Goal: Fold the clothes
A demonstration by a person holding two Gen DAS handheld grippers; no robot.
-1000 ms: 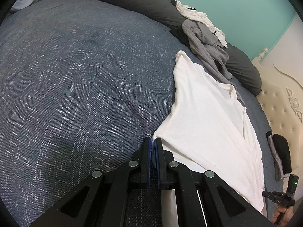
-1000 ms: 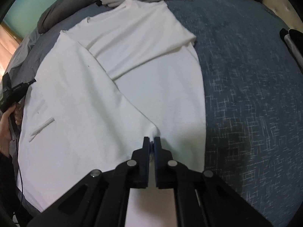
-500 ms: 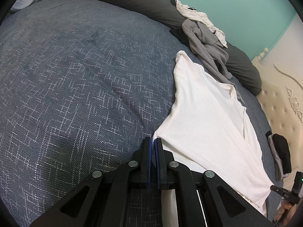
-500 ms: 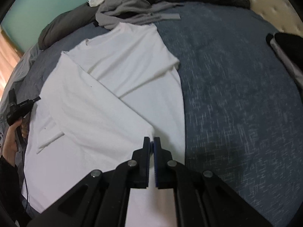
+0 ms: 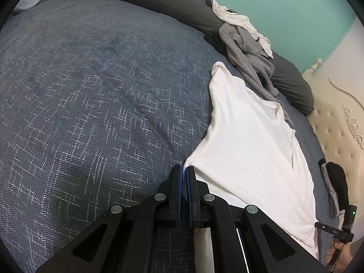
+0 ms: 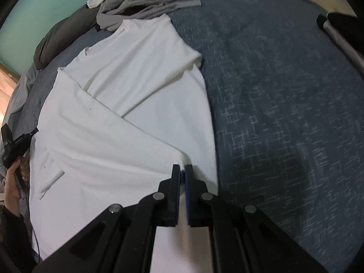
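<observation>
While a white shirt (image 6: 127, 118) is spread on the blue-grey patterned bedspread (image 5: 95, 104), its fabric is pinched by both grippers. A corner of the cloth is clamped between the blue pads of the left gripper (image 5: 183, 170), whose jaws are pressed together on it. A folded edge of the same shirt is gripped likewise by the right gripper (image 6: 182, 169), its jaws closed on the cloth near the garment's middle; that view is slightly blurred. One side of the shirt is seen folded diagonally across the body. A heap of grey and white clothes (image 5: 245, 52) is seen beyond the collar, against dark grey pillows (image 5: 159, 2) below a teal wall (image 5: 295, 11). A cream tufted headboard (image 5: 339, 136) is seen at the bed's end. Small white lettering is printed on the right gripper's body in the left view, but it cannot be read with certainty. A hand (image 6: 12, 184) is seen on the left gripper's handle.
</observation>
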